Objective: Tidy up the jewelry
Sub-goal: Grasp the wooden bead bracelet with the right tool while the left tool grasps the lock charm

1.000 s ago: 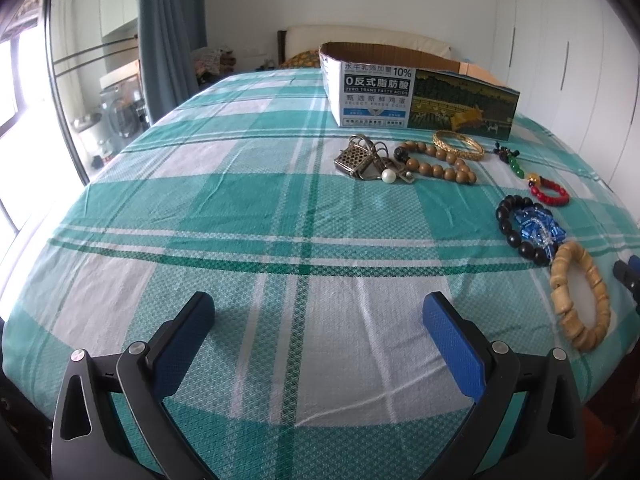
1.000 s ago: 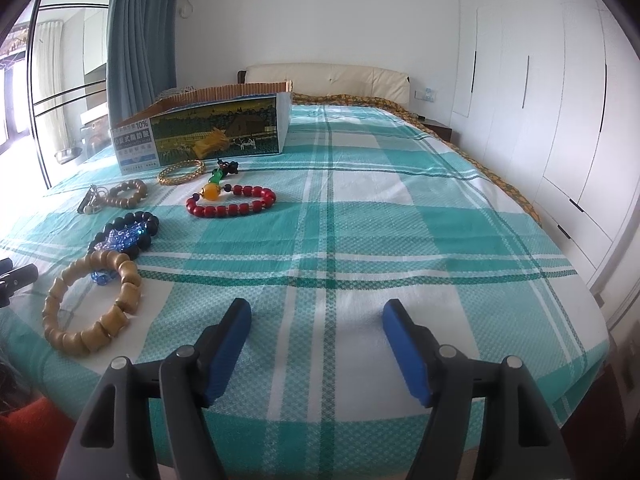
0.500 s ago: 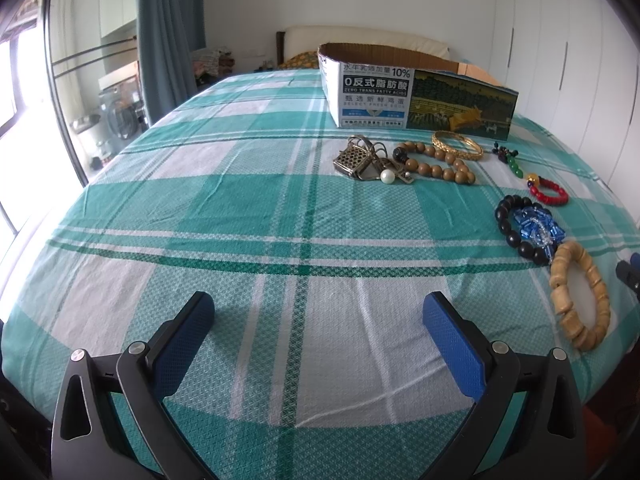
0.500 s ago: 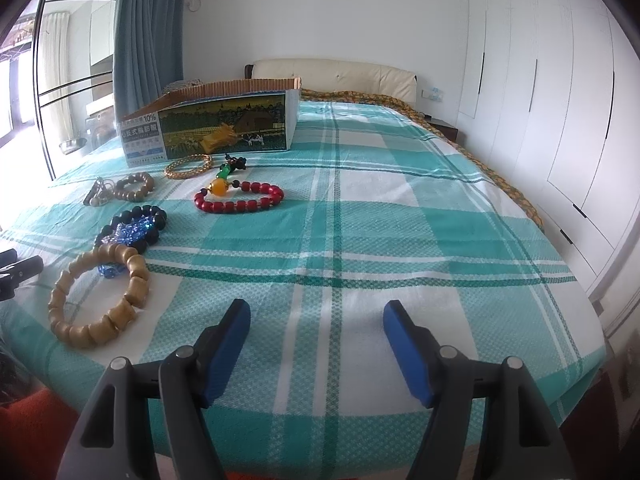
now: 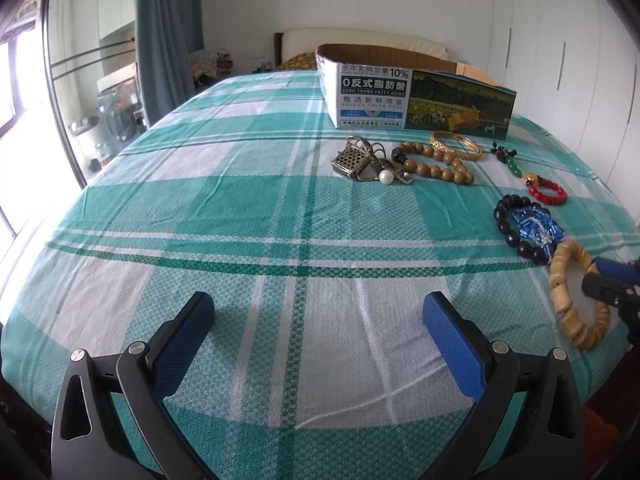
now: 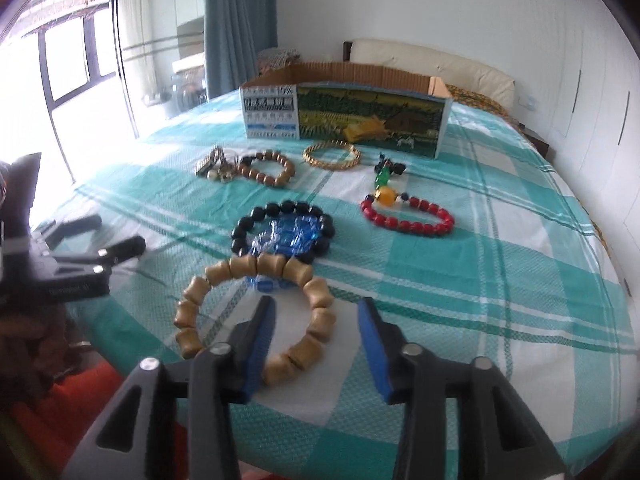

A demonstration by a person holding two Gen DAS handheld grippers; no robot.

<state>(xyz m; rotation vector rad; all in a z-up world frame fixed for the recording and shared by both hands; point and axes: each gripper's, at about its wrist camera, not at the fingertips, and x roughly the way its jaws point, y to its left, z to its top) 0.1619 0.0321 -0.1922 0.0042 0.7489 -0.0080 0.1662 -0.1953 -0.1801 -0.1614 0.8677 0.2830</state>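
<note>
Several bracelets lie on the green plaid bed in front of an open cardboard box [image 6: 344, 120] [image 5: 416, 96]. A tan wooden bead bracelet [image 6: 316, 292] [image 5: 560, 292] lies nearest. My right gripper [image 6: 316, 312] is open, its jaws either side of that bracelet's right part, and it shows at the right edge of the left wrist view [image 5: 612, 280]. Behind it lie a black bead bracelet with blue crystals [image 6: 288, 228] [image 5: 528, 224], a red bead bracelet [image 6: 408, 216] [image 5: 548, 192], a gold bangle [image 6: 332, 154] [image 5: 456, 146], a brown bead bracelet [image 6: 266, 168] [image 5: 432, 164] and a brass charm bunch [image 5: 360, 160]. My left gripper [image 5: 318, 316] is open and empty over bare cloth.
The bed's near edge runs just below both grippers. White wardrobes [image 5: 560, 40] stand on the right, a window and blue curtain [image 5: 168, 32] on the left. The left gripper shows at the left of the right wrist view [image 6: 96, 248].
My right gripper has swung left and forward, from bare cloth to the tan wooden bracelet. The left gripper has not moved.
</note>
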